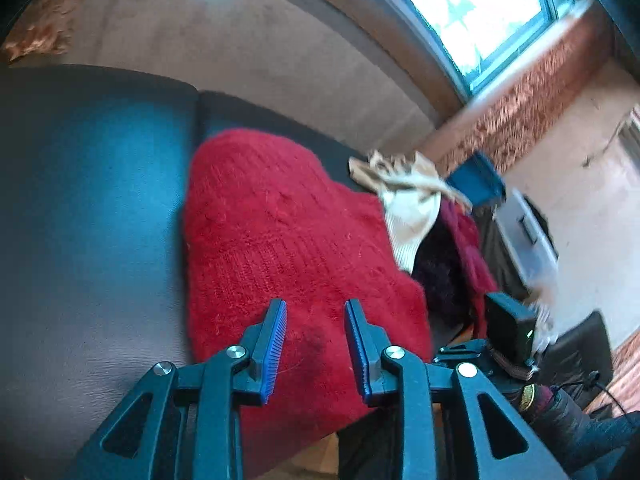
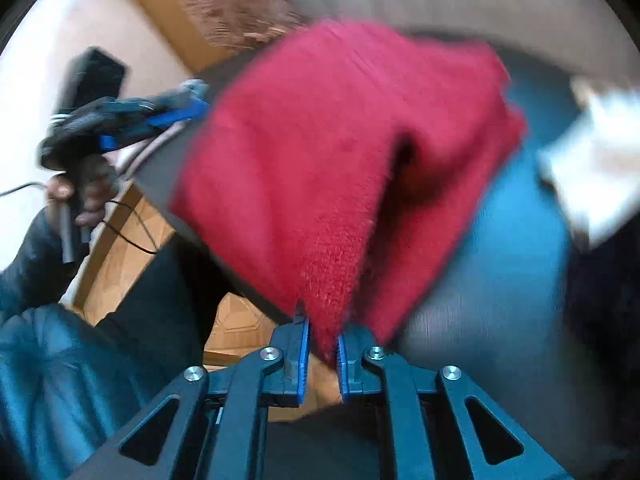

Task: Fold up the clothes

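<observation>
Left gripper [image 1: 315, 312]: jaws apart, empty, poised over the near part of the red knit sweater [image 1: 296, 248]. Sweater: spread on a dark table [image 1: 92, 200], one corner overhanging the near edge. Right gripper [image 2: 322, 334]: pads pinched on the sweater's lifted corner. Far right: heap of clothes [image 1: 416, 208], cream on top, dark and maroon below, touching the sweater's edge.

My left cam looks close down over the red sweater [image 1: 296, 248] toward the window [image 1: 480, 12]; right cam faces it low, from its opposite edge.
</observation>
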Motion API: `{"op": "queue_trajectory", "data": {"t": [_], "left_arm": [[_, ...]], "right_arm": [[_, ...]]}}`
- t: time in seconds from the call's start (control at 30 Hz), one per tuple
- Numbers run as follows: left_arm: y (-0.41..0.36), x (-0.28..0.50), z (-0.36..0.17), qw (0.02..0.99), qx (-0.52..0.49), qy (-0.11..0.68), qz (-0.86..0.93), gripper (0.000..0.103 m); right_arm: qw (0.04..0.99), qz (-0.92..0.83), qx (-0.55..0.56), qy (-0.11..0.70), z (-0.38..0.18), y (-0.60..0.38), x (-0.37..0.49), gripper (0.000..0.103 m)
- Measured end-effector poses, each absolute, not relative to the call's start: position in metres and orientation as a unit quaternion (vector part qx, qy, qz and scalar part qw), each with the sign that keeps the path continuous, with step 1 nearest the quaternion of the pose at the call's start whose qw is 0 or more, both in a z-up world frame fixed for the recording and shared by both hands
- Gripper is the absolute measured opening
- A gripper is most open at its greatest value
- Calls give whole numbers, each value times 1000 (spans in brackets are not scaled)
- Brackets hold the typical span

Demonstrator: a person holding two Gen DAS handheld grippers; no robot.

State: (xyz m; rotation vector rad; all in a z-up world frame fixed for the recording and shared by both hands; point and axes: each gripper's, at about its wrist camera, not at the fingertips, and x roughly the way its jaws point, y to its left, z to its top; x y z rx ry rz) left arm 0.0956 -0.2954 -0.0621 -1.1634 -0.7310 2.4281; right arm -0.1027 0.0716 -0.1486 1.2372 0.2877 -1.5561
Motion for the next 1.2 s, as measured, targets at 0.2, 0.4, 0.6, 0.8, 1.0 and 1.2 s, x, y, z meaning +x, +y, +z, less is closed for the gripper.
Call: {"op": "queue_trajectory", "data": {"t": [0.2, 0.4, 0.6, 0.8, 1.0, 1.2], "left_arm": [[-269, 94, -62, 195, -421, -213, 860, 29], [-254, 92, -69, 200, -429, -206, 857, 29], [-247, 96, -69, 209, -429, -188, 858, 29], [-245, 97, -71, 228, -419, -188, 859, 29], [-236, 105, -60, 249, -401, -163, 867, 30], [-233, 99, -82, 251, -435, -165, 849, 33]], "right_arm": [[551, -674, 492, 8, -128, 103, -107, 66], [535, -713, 443, -93, -97, 113, -145, 72], [479, -704, 508, -130, -135, 61, -183, 71], [478, -673, 536, -177, -152, 36, -189, 71], [479, -707, 497, -151, -120, 15, -182, 13], [454, -747, 476, -96, -106, 49, -150, 12]]}}
